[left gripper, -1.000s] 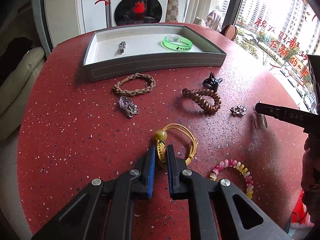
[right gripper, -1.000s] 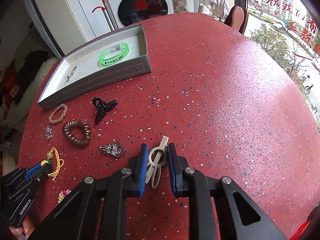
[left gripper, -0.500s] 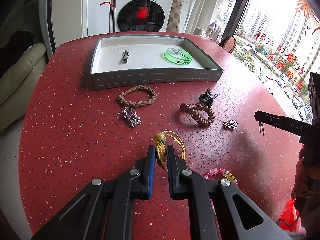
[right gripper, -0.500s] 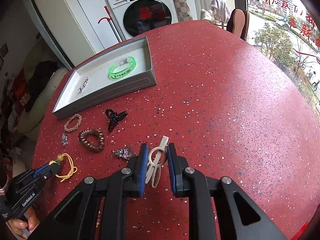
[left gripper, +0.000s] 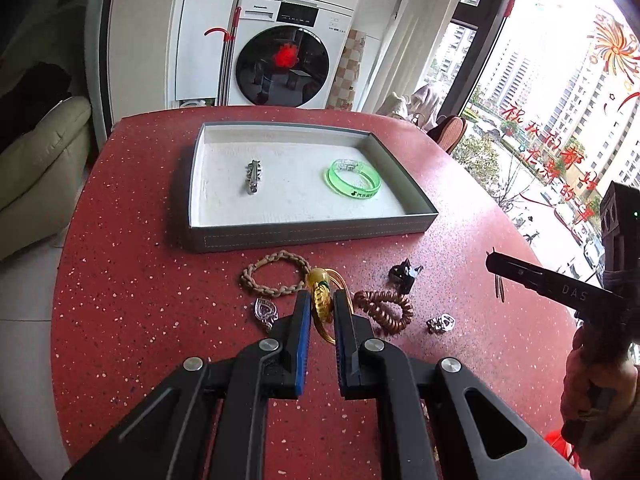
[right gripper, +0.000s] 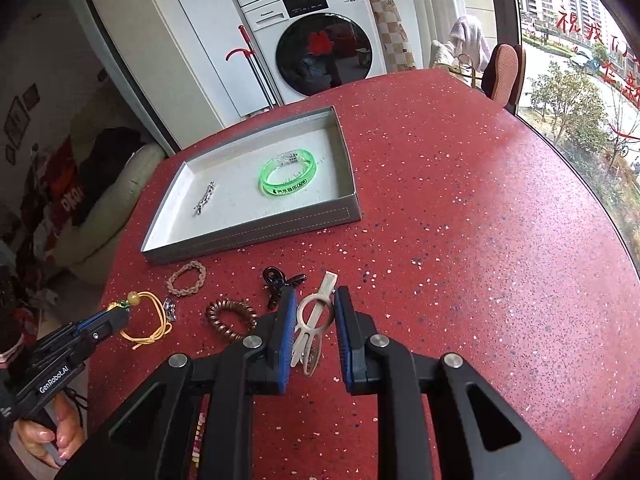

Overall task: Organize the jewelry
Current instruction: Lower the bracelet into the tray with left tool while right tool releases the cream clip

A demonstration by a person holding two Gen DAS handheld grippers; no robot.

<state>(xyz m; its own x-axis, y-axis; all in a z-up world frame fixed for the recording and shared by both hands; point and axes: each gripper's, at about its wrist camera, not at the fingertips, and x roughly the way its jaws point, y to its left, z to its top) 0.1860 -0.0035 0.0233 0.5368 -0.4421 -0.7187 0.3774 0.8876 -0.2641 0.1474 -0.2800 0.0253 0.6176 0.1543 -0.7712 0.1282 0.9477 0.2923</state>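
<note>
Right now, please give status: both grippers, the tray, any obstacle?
Left gripper shut on yellow cord bracelet. Right gripper shut on cream hair clip. Tray holds green bangle and silver clip. Nothing blocks the tray.

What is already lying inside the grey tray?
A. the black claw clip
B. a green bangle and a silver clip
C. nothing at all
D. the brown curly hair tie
B: the green bangle and the silver clip lie in the grey tray.

Two pieces lie in the tray (left gripper: 312,232) beyond the tongs, five on the table (left gripper: 140,280) beside them, one in each.
</note>
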